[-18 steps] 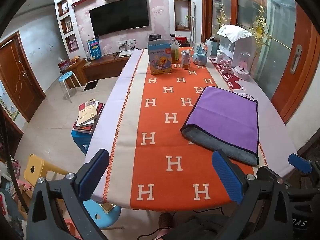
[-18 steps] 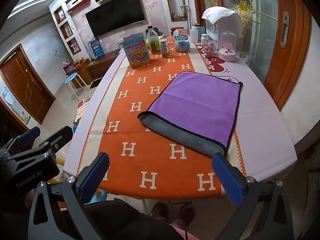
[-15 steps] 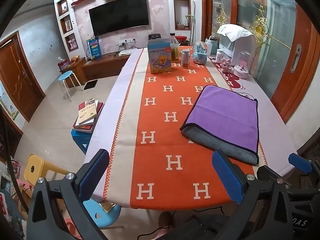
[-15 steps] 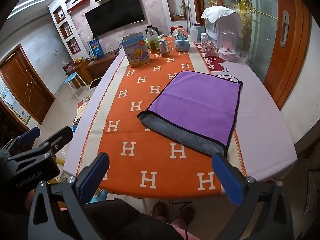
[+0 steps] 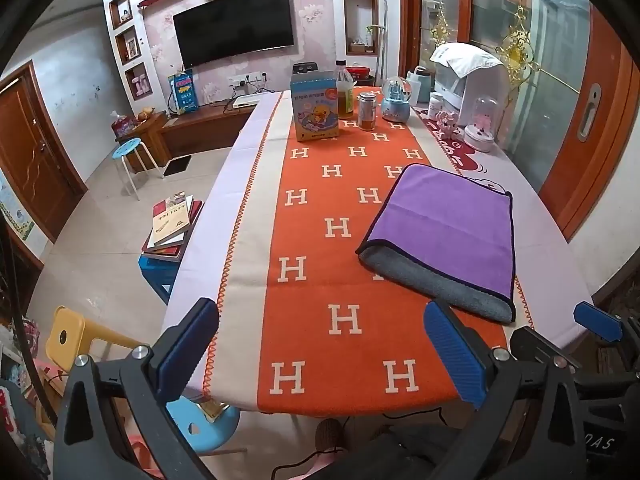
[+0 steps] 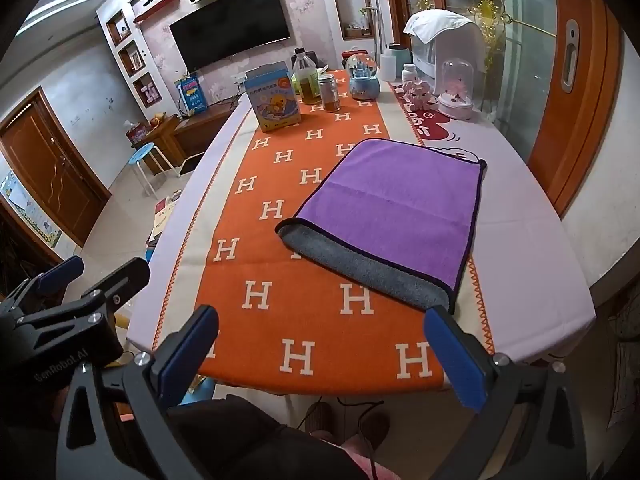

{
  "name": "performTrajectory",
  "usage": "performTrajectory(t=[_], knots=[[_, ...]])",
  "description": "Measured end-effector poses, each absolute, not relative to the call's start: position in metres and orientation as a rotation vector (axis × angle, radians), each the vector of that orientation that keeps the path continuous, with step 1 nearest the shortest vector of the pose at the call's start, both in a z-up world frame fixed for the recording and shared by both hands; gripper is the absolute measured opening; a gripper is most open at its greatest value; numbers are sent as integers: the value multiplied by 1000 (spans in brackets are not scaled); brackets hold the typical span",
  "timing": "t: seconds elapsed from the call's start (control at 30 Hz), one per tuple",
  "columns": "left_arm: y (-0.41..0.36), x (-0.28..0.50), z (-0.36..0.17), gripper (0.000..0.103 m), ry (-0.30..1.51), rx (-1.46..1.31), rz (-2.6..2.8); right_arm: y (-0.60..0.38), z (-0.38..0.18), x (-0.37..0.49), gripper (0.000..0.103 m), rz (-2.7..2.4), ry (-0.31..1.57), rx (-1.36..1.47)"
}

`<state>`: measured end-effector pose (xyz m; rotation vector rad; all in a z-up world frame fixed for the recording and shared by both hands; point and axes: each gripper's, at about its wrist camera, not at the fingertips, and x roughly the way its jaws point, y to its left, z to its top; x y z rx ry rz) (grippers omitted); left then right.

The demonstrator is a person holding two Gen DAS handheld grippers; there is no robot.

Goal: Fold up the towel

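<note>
A purple towel (image 5: pixel 448 220) with a grey underside lies folded over on the orange runner, right of the table's middle; its grey strip shows along the near edge. It also shows in the right wrist view (image 6: pixel 396 208). My left gripper (image 5: pixel 320 348) is open and empty, above the table's near edge, left of the towel. My right gripper (image 6: pixel 320 352) is open and empty, just short of the towel's near edge. The right gripper's blue tip shows at the far right of the left wrist view (image 5: pixel 596 320).
A box (image 5: pixel 314 108), a bottle (image 5: pixel 345 90), a jar (image 5: pixel 367 110), a snow globe (image 5: pixel 395 100) and white appliances (image 5: pixel 468 76) stand at the table's far end. Stools and a book stack (image 5: pixel 172 224) are on the floor to the left.
Both grippers have drifted slightly; the towel sits a touch lower in both views. Nothing was taken hold of or let go.
</note>
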<state>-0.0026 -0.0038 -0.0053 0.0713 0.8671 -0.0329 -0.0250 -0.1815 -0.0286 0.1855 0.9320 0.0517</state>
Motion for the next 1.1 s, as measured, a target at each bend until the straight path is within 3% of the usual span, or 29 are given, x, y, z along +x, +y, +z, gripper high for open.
performTrajectory(t=[1.1], knots=[[2, -2, -8, 102, 889, 59, -31, -180, -30, -24, 103, 53, 940, 188]])
